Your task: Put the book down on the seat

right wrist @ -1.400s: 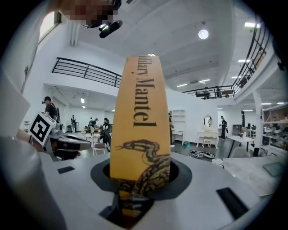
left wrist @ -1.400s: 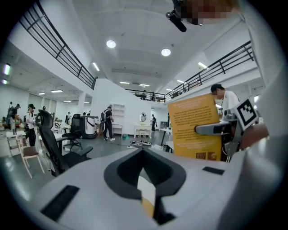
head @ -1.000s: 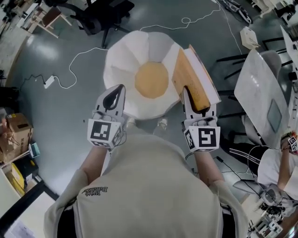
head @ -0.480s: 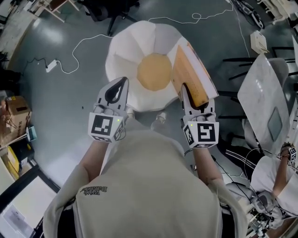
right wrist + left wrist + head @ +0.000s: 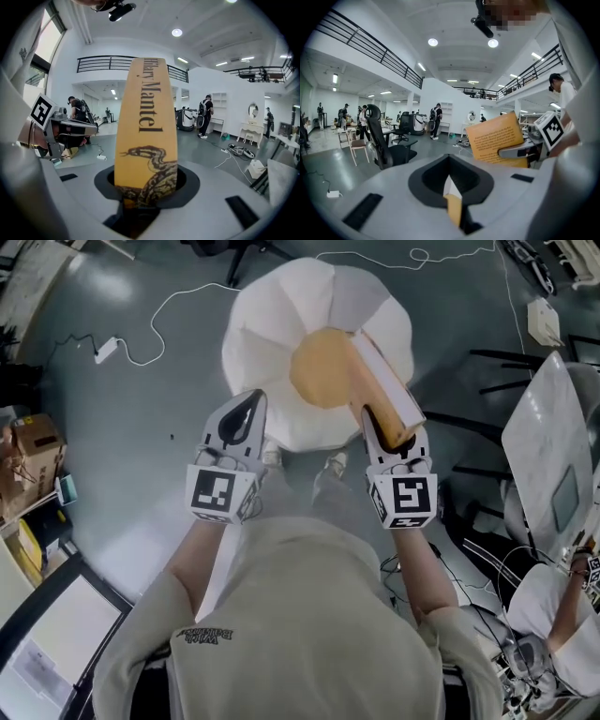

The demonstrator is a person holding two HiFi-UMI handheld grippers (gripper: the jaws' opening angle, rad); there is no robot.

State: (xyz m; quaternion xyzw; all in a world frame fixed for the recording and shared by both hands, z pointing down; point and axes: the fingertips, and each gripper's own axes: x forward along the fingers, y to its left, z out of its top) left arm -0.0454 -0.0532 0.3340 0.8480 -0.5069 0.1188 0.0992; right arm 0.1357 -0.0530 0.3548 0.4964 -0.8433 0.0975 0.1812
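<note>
Book is gripped at its near end by the right gripper, whose jaws are closed on its sides, about half spread to the book's thickness. In the right gripper view the orange spine rises straight out from between them. Over the last second the book has been carried leftward. It was held over the right-hand white part of the seat with its orange cover broadly turned up. It is now seen nearly edge-on, and its far end overlaps the right edge of the orange centre. The seat has also been brought nearer to the middle of the head view, so the person has probably leaned in over it.

In the left gripper view the book is shown raised and on edge, with open room behind it, so it is judged not yet laid down. Whether its far end touches the cushion cannot be told. The left gripper is held near the seat's near-left edge with its tips together and nothing between them.

From this, the carrying step is judged nearly done. What remains is for the book to be tipped flat, lowered onto the orange centre and released.
</note>
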